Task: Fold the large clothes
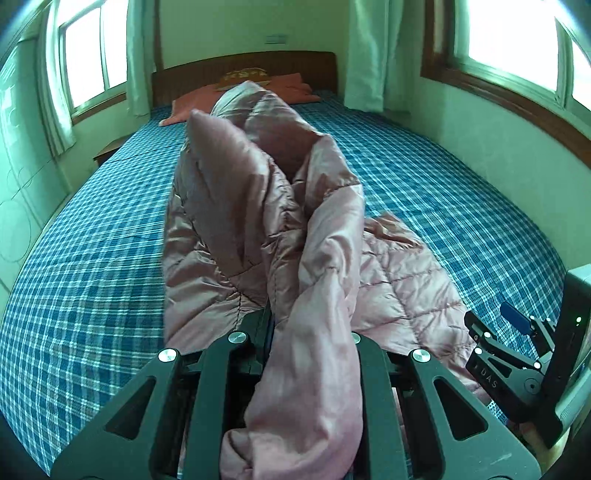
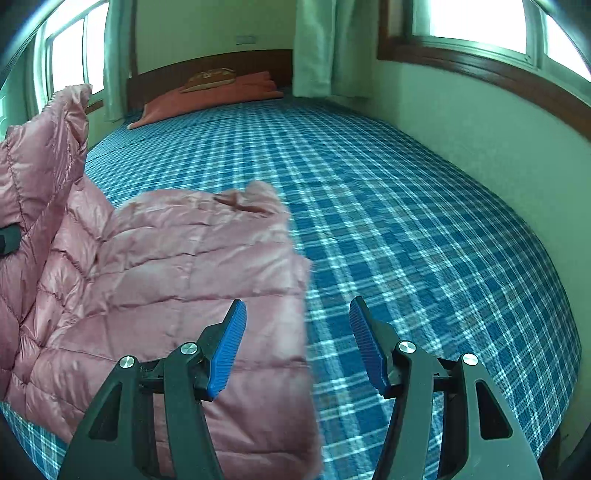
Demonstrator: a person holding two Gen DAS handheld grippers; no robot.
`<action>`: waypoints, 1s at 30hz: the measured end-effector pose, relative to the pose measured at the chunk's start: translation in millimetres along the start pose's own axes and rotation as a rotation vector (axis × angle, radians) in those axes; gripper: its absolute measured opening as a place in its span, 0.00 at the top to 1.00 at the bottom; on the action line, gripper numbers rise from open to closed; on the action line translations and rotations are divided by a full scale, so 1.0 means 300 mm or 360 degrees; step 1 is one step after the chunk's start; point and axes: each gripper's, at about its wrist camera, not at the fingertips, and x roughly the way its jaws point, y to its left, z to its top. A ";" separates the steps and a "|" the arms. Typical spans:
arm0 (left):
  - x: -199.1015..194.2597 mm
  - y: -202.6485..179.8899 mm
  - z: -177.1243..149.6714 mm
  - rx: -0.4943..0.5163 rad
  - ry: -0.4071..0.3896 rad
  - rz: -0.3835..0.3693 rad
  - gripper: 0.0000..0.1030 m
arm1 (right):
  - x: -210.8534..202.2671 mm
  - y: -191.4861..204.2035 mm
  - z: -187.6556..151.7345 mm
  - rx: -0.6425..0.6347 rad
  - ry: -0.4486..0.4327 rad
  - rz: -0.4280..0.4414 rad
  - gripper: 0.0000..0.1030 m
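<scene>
Bed sheet [image 2: 424, 229]: blue and white plaid, covers mattress, fills centre and lower frame in both views. Headboard [image 1: 295, 66]: dark brown wood, top centre. Pillow [image 2: 221, 98]: salmon-red, lies flat against headboard; small patterned cushion [image 2: 210, 79] on top. Windows [image 1: 517, 37]: upper left and upper right, brown wooden frames. Curtains [image 2: 321, 48]: pale, hang beside windows. Wall [image 1: 498, 147]: pale, right of bed.

You face a bed [image 2: 406, 221] covered in a blue plaid sheet, with a dark wooden headboard [image 2: 207, 66] at its far end. Pale walls [image 2: 461, 122] surround you. Bright wood-framed windows [image 2: 480, 22] with light curtains [image 2: 317, 48] stand left and right, letting in strong daylight.
</scene>
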 end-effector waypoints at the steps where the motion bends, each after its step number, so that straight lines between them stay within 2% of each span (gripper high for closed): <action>1: 0.018 -0.032 0.000 0.0027 0.0014 -0.0006 0.84 | 0.005 -0.025 -0.005 0.0024 0.0010 -0.0009 0.44; 11: 0.194 -0.323 -0.060 0.0249 0.0206 -0.0050 0.85 | 0.055 -0.196 -0.043 0.0181 0.0101 -0.0092 0.44; 18: 0.263 -0.418 -0.135 0.0393 0.0180 0.0039 0.85 | 0.114 -0.243 -0.066 0.0247 0.0180 -0.0090 0.44; 25: 0.238 -0.429 -0.137 0.0402 0.0157 0.0059 0.83 | 0.112 -0.226 -0.072 0.0221 0.0182 -0.0089 0.44; 27: 0.201 -0.421 -0.127 0.0367 0.0149 0.0053 0.77 | 0.103 -0.223 -0.068 0.0217 0.0168 -0.0096 0.44; 29: 0.156 -0.407 -0.112 0.0304 0.0133 -0.0016 0.60 | 0.087 -0.225 -0.063 0.0218 0.0149 -0.0102 0.44; 30: 0.123 -0.393 -0.107 0.0270 0.0111 -0.0058 0.55 | 0.081 -0.224 -0.062 0.0216 0.0143 -0.0105 0.44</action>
